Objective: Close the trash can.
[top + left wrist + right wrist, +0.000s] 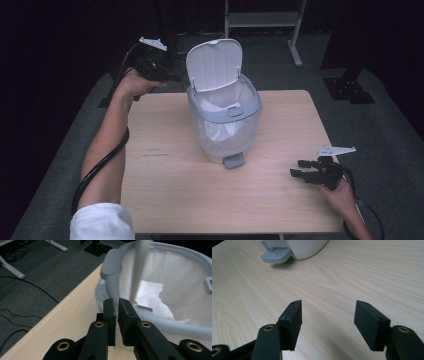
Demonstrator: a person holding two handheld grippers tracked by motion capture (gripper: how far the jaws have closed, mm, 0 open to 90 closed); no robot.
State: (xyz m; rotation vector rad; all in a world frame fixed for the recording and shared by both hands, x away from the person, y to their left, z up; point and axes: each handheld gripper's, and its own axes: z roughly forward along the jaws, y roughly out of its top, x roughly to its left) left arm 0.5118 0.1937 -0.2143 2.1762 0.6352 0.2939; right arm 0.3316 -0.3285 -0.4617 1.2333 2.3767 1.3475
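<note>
High view has our pedal bin point(225, 120) mid-worktop point(175, 190), lid point(214, 64) flipped up, our left hand-held gripper point(172, 75) closed empty at its 10 o'clock, probably to push the lid, right hand-held gripper point(300, 169) parked open at 4 o'clock.

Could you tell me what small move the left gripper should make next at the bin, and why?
Probably push the raised lid forward and down to shut it. The left gripper is shut with nothing between its jaws, just behind the bin, beside the lid's edge, and the white liner already sits inside the rim. The right gripper rests open on the table, away from the bin.
</note>
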